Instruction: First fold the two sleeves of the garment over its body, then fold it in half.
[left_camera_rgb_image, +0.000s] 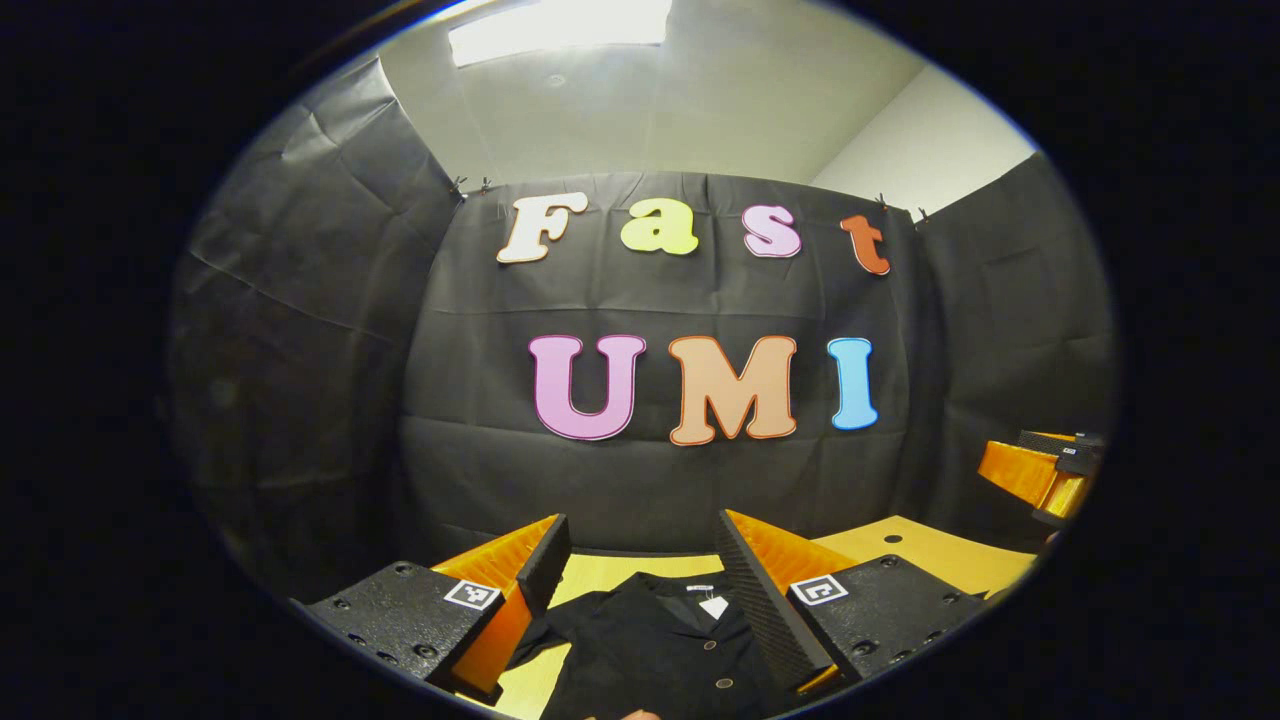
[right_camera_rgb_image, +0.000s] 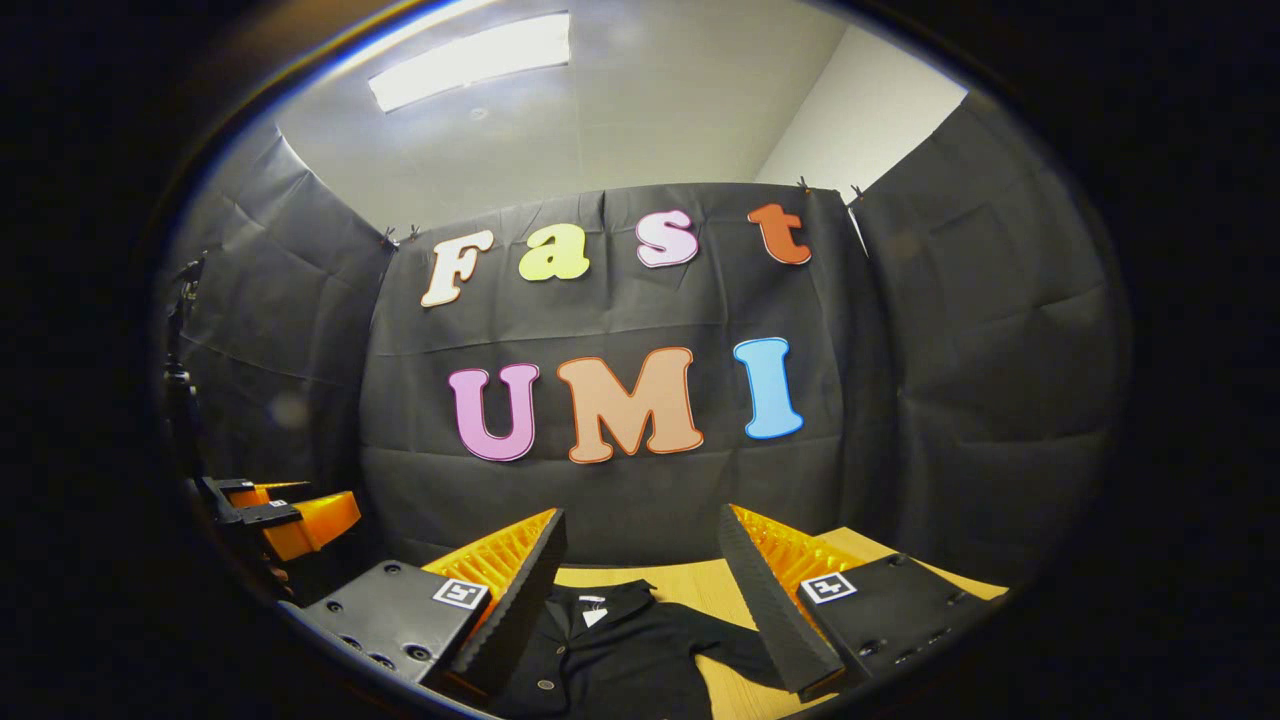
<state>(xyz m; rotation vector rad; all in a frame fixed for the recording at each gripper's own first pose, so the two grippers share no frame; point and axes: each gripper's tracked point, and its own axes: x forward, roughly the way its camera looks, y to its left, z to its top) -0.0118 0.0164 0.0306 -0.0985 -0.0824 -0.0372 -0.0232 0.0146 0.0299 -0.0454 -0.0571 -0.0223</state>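
A black buttoned garment (left_camera_rgb_image: 655, 645) lies flat on the wooden table (left_camera_rgb_image: 935, 555), collar toward the booth's back wall, with a white tag at the neck. My left gripper (left_camera_rgb_image: 640, 560) hovers open above its collar, nothing between the fingers. In the right gripper view the same garment (right_camera_rgb_image: 610, 650) shows its collar and one short sleeve (right_camera_rgb_image: 735, 650) spread to the right. My right gripper (right_camera_rgb_image: 640, 565) also stands open above it, holding nothing. The right gripper (left_camera_rgb_image: 1045, 475) appears far off at the edge of the left gripper view, and the left gripper (right_camera_rgb_image: 275, 515) at the left edge of the right gripper view.
Black cloth walls close the booth behind and at both sides of the table (right_camera_rgb_image: 700, 580). Bare wood shows beyond the collar and to the right of the garment.
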